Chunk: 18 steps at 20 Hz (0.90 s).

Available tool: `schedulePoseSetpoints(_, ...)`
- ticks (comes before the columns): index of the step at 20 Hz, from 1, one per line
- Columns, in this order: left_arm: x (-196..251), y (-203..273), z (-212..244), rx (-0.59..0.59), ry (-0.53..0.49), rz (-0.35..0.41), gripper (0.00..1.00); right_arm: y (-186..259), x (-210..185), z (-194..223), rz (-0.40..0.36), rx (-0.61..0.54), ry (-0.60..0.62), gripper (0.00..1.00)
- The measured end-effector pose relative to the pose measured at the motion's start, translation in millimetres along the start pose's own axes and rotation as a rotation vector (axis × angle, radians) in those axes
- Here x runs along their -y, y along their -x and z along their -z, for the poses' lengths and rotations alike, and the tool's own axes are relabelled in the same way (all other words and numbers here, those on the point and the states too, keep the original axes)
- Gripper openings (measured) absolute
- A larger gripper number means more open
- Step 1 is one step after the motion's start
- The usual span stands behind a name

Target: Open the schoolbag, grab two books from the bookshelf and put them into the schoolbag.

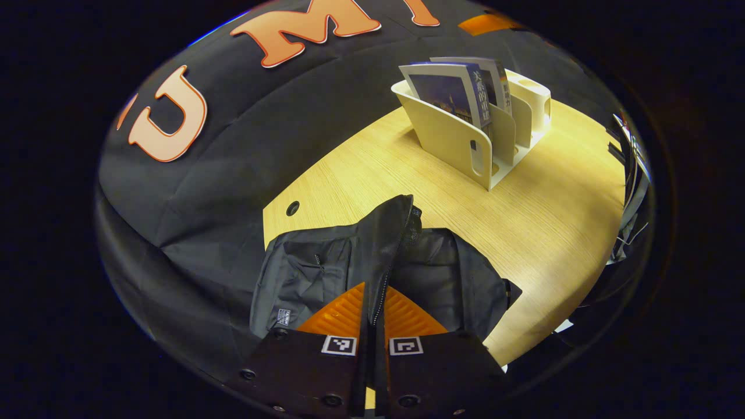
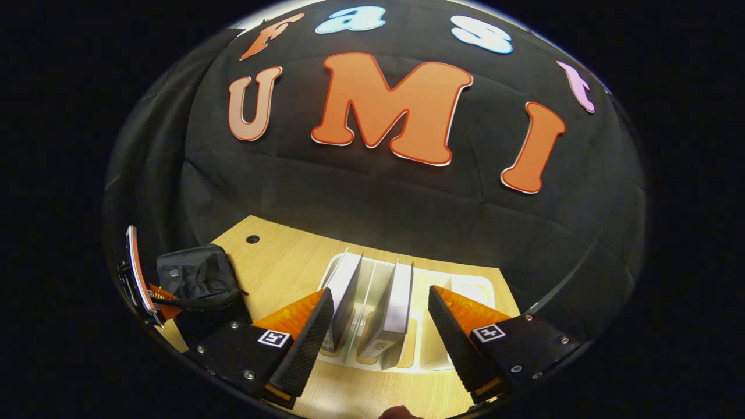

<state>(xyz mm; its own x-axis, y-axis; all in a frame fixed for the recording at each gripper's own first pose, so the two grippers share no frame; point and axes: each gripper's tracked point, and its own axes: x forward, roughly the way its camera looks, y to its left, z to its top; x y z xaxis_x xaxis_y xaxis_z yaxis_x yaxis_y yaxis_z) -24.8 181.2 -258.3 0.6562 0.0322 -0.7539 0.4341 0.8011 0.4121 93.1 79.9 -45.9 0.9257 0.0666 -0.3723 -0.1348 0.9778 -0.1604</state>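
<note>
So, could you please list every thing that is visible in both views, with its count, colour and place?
schoolbag: one, black, at the table's corner near the wall, its flap pinched by the left gripper
books: two, blue-covered, standing in separate slots of the bookshelf
bookshelf: one, cream, on the table, apart from the schoolbag
table: one, light wood, with a round hole near the schoolbag
left gripper: one, jaws closed on the schoolbag flap
right gripper: one, jaws open above the bookshelf, astride both books
</note>
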Motion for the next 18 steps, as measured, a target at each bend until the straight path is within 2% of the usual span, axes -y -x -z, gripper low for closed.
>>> schedulePoseSetpoints(5, -34, 16, -19, 0.024, -0.015, 0.069, 0.06, -24, -25, -3, -0.073, -0.139, 0.002, 0.98)
schedulePoseSetpoints(11, -62, 27, -37, 0.004, -0.017, 0.208, 0.06, -54, -37, -6, -0.09, -0.259, 0.011, 0.98)
schedulePoseSetpoints(16, -71, 25, -43, -0.05, 0.028, 0.316, 0.05, -83, -52, 20, -0.151, -0.465, -0.067, 0.99)
schedulePoseSetpoints(18, -78, 24, -46, -0.063, 0.028, 0.329, 0.05, -92, -57, 24, -0.173, -0.522, -0.102, 0.99)
